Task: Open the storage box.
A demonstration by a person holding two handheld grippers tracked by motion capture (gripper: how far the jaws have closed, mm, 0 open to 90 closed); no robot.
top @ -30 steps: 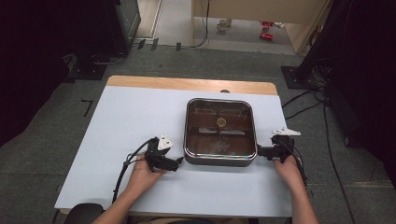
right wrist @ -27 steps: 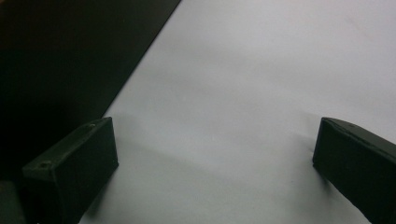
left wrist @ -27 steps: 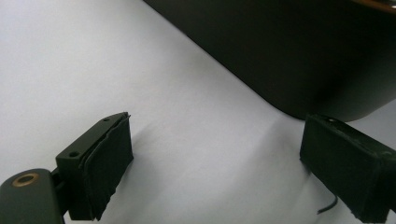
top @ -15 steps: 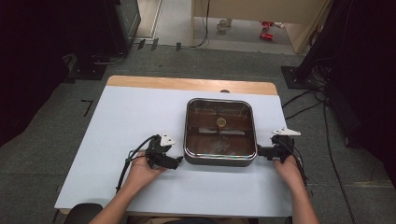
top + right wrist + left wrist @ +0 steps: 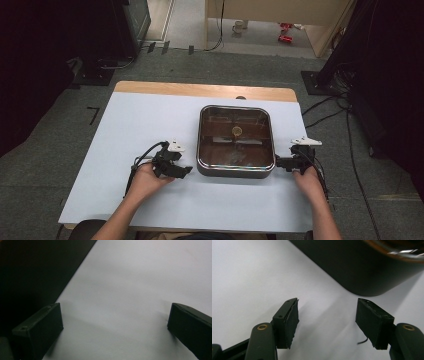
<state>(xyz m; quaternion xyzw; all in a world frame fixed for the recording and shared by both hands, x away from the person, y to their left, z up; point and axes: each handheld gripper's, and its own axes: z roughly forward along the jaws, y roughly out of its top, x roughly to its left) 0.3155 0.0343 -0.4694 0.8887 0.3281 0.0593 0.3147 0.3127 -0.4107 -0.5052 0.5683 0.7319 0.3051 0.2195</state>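
Pan, square and dark with rounded corners and a shiny lid carrying a small round knob, sits right of centre on the pale sheet covering the table, between the person's two hands. Each hand comes in low from the near edge, one on either side, so the pan lies inward from both: to the right of the left gripper and to the left of the right gripper.

In the high view the right gripper looks the closer of the two, its tips just beside the pan's right wall, while the left one sits near the lower left corner with a sliver of bare sheet between. In the left gripper view that corner curves away just ahead and a little to the right of the jaws, which have just been closing and now stand partly apart with nothing but sheet between them. In the right gripper view the jaws are spread wide and empty, with the pan's dark side running along the left edge, beside one jaw and not between the pair.

Being square, the pan offers no long axis to line up with; my guess is that the coming move turns on each side closing that last gap inward to the walls.
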